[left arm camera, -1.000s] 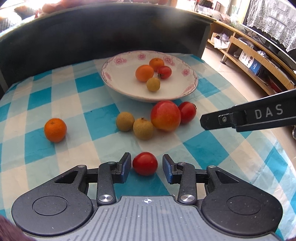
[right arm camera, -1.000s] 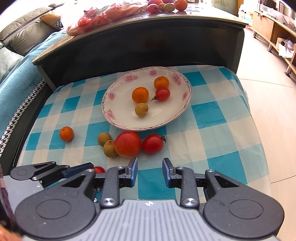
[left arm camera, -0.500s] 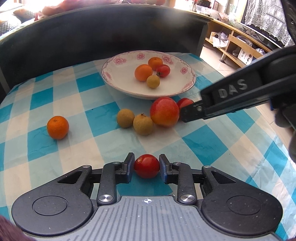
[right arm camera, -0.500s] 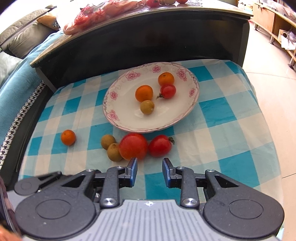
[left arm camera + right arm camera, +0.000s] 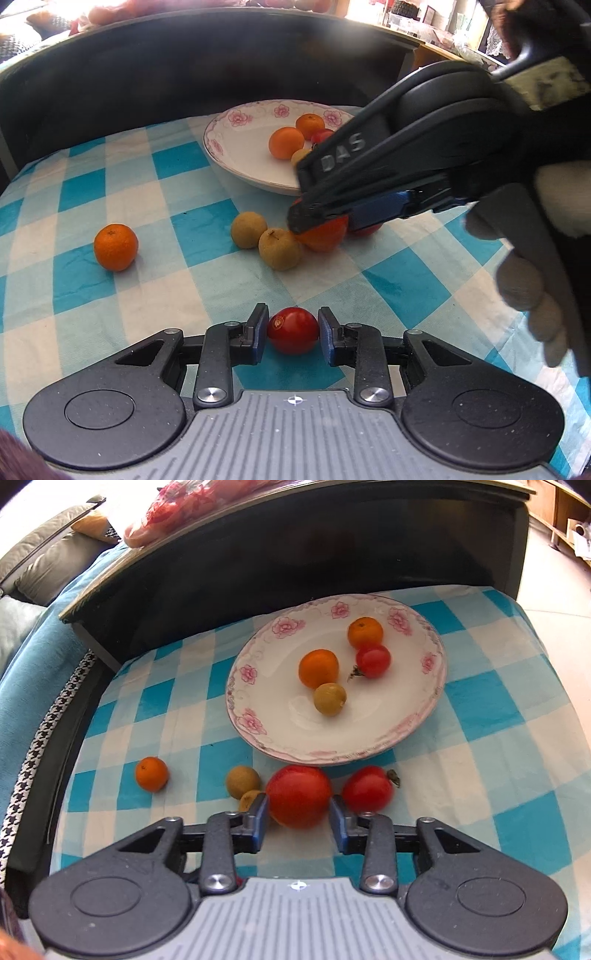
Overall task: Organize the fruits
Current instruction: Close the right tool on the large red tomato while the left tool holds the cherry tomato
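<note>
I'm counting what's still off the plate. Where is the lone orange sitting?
In the left wrist view the orange sits alone on the checked tablecloth at left, apart from the two brown fruits and short of the plate.

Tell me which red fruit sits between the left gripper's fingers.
The small tomato nearest the camera, alone between the left gripper's blue pads; the other red fruits lie by the plate.

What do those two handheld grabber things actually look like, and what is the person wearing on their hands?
Each set of black plastic tongs has two blue-padded fingers on hinged links with silver screws, round black side discs and a ribbed grey plate. The right set's arm bears raised letters "DAS". The hand gripping it wears a pale grey knitted glove.
</note>
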A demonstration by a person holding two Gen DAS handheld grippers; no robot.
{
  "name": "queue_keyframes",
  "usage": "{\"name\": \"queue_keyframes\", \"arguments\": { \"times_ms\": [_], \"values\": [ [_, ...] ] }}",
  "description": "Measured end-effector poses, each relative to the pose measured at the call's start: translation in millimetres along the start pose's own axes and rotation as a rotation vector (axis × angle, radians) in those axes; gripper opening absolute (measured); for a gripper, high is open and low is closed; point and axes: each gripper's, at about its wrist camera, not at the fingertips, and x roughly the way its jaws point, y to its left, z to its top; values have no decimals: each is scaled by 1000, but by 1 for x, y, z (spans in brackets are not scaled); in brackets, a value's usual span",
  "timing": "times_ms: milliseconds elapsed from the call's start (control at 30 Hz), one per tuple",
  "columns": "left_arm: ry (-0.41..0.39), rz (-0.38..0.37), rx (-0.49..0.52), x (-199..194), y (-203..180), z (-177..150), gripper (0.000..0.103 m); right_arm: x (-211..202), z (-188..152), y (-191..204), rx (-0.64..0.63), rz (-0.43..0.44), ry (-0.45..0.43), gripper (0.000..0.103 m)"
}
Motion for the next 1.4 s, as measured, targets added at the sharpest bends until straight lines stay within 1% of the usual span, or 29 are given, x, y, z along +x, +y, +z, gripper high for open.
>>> {"name": "queue_keyframes", "arguments": {
  "times_ms": [67,300,533,733,833,1000,1167,1300,1400],
  "values": [
    [-1,-4,-2,0,0,-1,37,6,2,2,-4,-5,2,46],
    [-2,1,12,0,-2,-1,37,21,6,-2,34,14,-1,46],
    [9,28,21,-3,-3,-4,38,14,2,-6,23,22,11,45],
    [16,34,0,-12,0,-7,37,-1,-15,-4,-47,-9,27,45],
    [18,38,5,-17,-1,-9,37,-13,-25,-1,-86,-30,34,45],
    [7,48,18,-14,-3,-9,38,-33,-42,3,-144,-71,50,45],
    [12,61,13,-5,-3,-6,39,-45,-55,-3,-151,-104,62,45],
    [7,83,45,-4,-8,-8,39,-42,-60,-11,-142,-119,82,45],
    [9,87,53,-6,-9,-10,36,-38,-62,-12,-143,-120,87,45]
  ]
}}
